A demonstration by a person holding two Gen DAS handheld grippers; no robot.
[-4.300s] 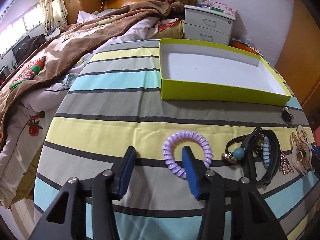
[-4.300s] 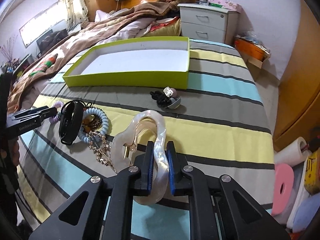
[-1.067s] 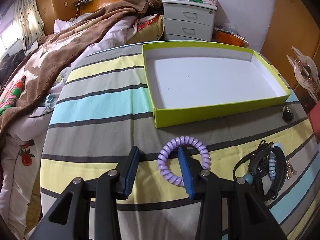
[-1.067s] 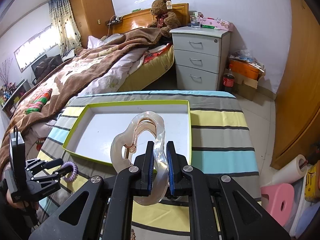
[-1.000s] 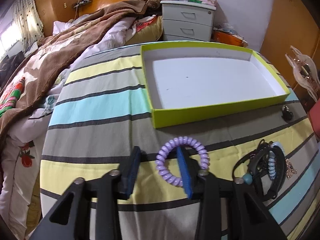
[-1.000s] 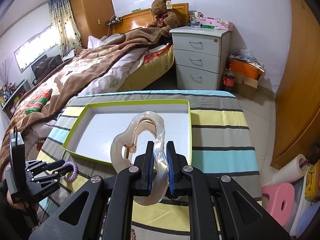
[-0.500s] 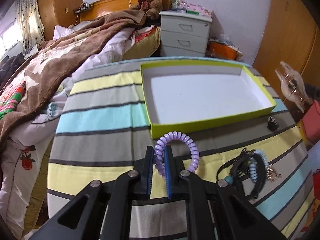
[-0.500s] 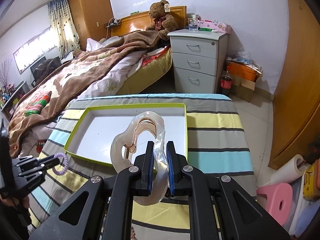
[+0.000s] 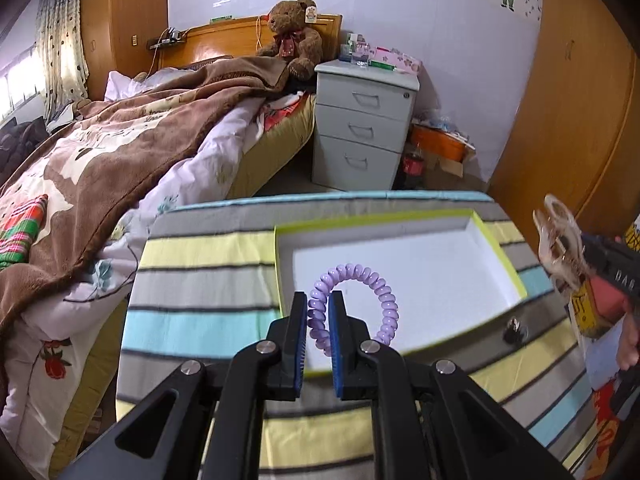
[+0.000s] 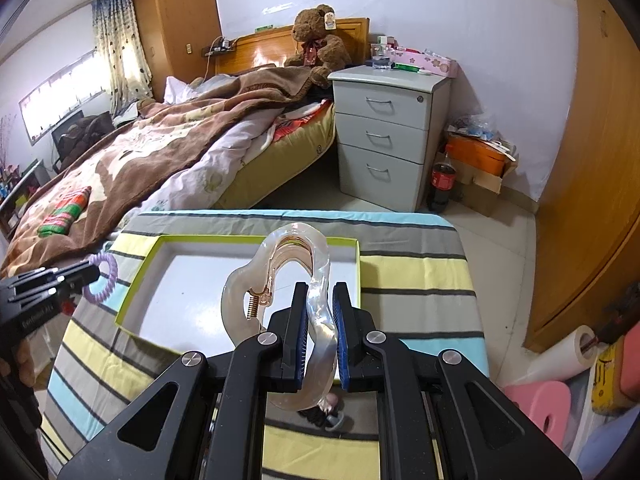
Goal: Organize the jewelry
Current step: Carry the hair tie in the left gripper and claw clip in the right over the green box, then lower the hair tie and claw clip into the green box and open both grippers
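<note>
Lilac plastic, coiled like a phone cord: that spiral hair tie (image 9: 352,300) is clamped between the blue-padded fingers (image 9: 299,336) of your left gripper (image 9: 318,344), which have just closed on its left arc. The loop stands up off the striped cloth of the counter (image 9: 200,276), and in the left wrist view it sits in front of the lime-green shallow box with a white floor (image 9: 500,256), toward 12 o'clock from the fingers.

Your right gripper (image 10: 320,336) has its fingers pressed on the right limb of a translucent pearly claw hair clip (image 10: 280,276), whose coppery spring (image 10: 253,306) shows at about 10 o'clock from the fingertips. In the right wrist view the clip is held up in front of the green box (image 10: 140,280), clear of the cloth. The left wrist view shows the same clip at 3 o'clock, near the frame's right edge, beyond the box's right wall.

A small dark hair piece (image 9: 512,326) lies on the counter just outside the box's near wall, at about 3 o'clock from the left fingers. Another dark item (image 10: 328,416) shows under the clip in the right wrist view; what it is you cannot tell. Beyond the counter, at 12 o'clock, stand a grey three-drawer cabinet (image 10: 384,132) and a brown teddy bear (image 10: 316,40) on the bed.
</note>
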